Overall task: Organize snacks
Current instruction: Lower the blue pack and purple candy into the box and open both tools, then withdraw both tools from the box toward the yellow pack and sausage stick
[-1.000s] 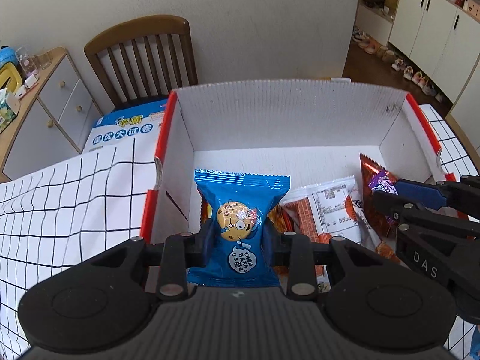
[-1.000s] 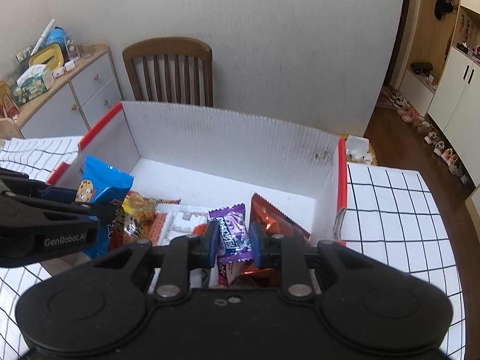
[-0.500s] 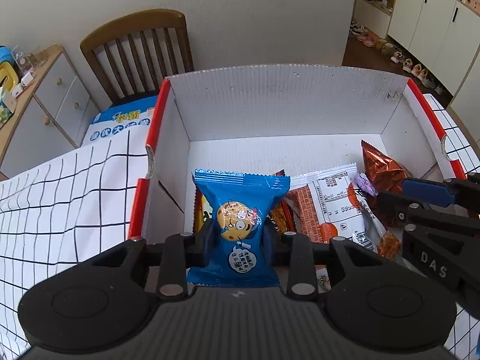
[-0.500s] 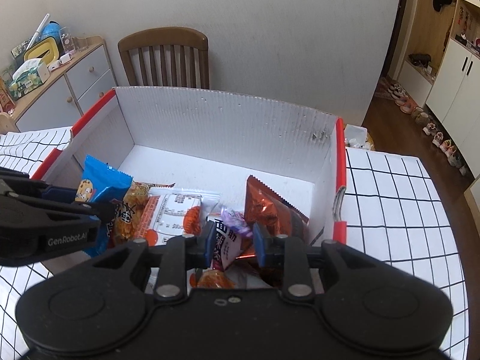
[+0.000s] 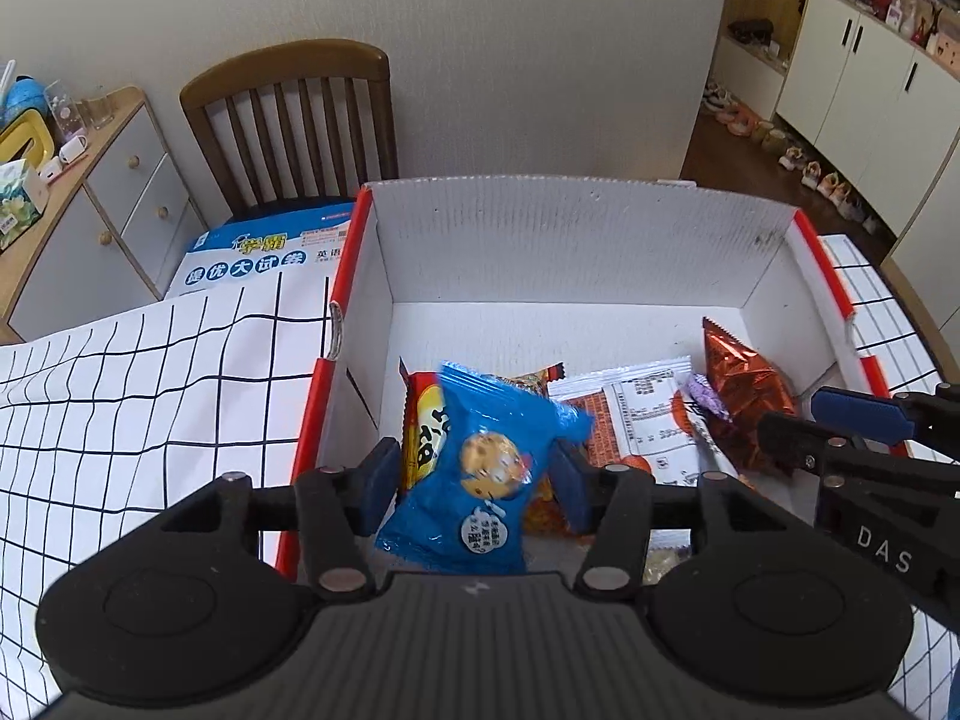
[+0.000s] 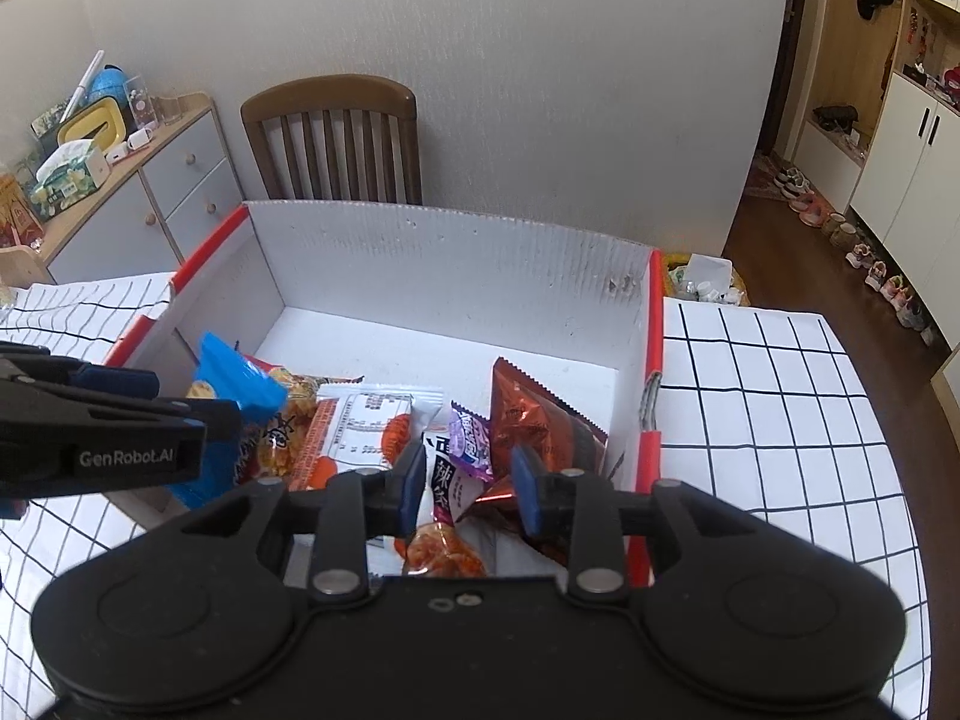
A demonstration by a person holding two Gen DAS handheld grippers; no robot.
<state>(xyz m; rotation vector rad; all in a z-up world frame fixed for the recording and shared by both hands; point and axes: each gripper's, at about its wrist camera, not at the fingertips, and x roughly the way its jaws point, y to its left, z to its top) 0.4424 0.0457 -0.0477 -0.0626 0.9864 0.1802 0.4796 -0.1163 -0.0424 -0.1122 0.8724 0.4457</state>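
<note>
A white corrugated box [image 5: 570,240] with red rims holds the snacks. My left gripper [image 5: 477,480] hangs over its near left corner with its jaws opening. A blue cookie packet [image 5: 480,468] sits tilted and blurred between the pads, which do not press on it. Over the near right part of the box [image 6: 450,264], my right gripper [image 6: 470,486] is also opening. A purple packet [image 6: 471,444] and a white packet with dark characters [image 6: 447,480] lie loose below its pads. An orange foil packet [image 6: 540,414] leans against the right wall.
A white and orange packet [image 5: 636,414] and a red and yellow one [image 5: 420,420] lie in the box's middle. The box stands on a grid-patterned tablecloth [image 5: 150,390]. Behind are a wooden chair [image 5: 300,114] bearing a blue booklet [image 5: 264,258], and a grey cabinet [image 6: 168,192].
The left jaws have spread, and the blue cookie packet has tipped sideways out of their hold. The right jaws have let go of the purple packet, which now lies in the box.
</note>
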